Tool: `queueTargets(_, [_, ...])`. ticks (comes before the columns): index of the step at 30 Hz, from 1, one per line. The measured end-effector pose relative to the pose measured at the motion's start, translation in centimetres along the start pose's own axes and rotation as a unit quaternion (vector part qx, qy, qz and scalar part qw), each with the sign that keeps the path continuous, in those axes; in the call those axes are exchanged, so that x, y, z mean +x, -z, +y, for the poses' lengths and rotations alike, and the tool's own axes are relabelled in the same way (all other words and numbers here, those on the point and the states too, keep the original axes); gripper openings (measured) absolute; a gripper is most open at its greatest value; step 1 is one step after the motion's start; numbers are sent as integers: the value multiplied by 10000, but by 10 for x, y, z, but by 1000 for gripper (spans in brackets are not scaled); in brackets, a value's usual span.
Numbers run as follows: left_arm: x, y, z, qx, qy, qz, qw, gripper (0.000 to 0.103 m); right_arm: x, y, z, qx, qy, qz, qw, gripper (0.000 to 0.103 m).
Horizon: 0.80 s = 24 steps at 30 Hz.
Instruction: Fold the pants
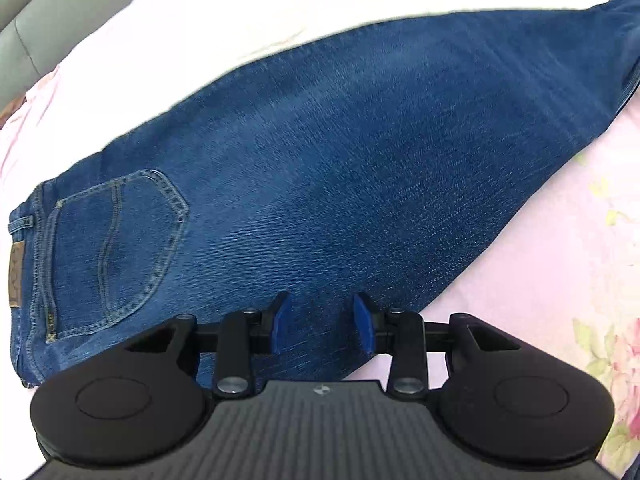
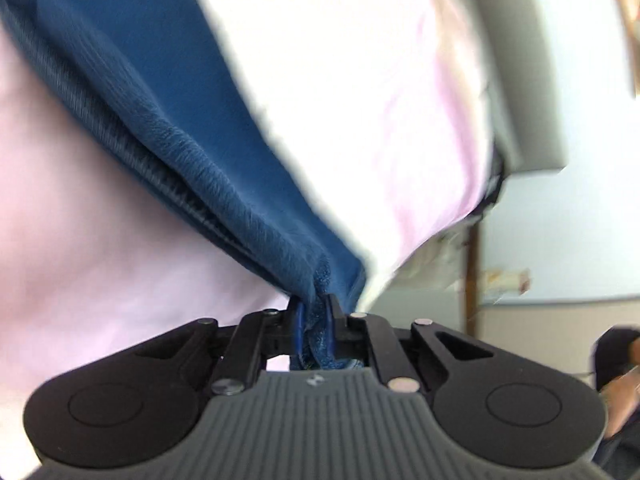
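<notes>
Blue jeans (image 1: pixel 320 152) lie on the bed, folded lengthwise, waistband and back pocket (image 1: pixel 120 248) at the left, legs running to the upper right. My left gripper (image 1: pixel 322 322) is open and empty, just above the thigh part near the jeans' near edge. My right gripper (image 2: pixel 314 328) is shut on the leg end of the jeans (image 2: pixel 200 160) and holds it lifted, so the denim stretches away to the upper left. The view is blurred.
A pink sheet (image 1: pixel 540 260) with a flower print covers the bed. A grey padded headboard (image 1: pixel 60 12) stands behind it. In the right wrist view the bed's end (image 2: pixel 440 140), a pale wall (image 2: pixel 560 240) and a person's hand (image 2: pixel 624 384) show.
</notes>
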<state>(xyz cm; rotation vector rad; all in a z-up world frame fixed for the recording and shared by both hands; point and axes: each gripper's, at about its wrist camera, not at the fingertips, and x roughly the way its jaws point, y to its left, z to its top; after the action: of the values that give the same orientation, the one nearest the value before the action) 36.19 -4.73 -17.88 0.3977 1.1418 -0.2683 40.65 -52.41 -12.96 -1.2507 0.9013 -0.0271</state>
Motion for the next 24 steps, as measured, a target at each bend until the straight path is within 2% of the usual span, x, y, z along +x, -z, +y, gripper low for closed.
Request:
queueTargets(3, [-16, 5, 14, -113, 51, -210, 9997, 44, -44, -24, -15, -291, 325, -349, 9984, 2])
queueTargets(7, [-38, 12, 31, -247, 82, -458, 9986, 44, -100, -77, -22, -480, 571, -1000, 9922, 1])
queueTargets(10, [-48, 17, 47, -357, 112, -618, 9974, 44, -154, -131, -2, -766, 620, -1586, 9824, 1])
queueTargets(12, [-53, 22, 57, -407, 111, -705, 9966, 44, -174, -163, 10, -979, 544, -1956, 9743, 1])
queueTargets(17, [-59, 37, 87, -680, 66, -828, 9942, 44, -221, -238, 79, -1775, 133, -2621, 9485, 1])
queueTargets(20, [-56, 49, 100, -804, 52, -840, 9932, 44, -243, -274, 135, -2340, -238, -2920, 9270, 1])
queueTargets(24, [-44, 64, 108, -858, 71, -770, 9933, 44, -252, -302, 209, -3068, -688, -2992, 9009, 3])
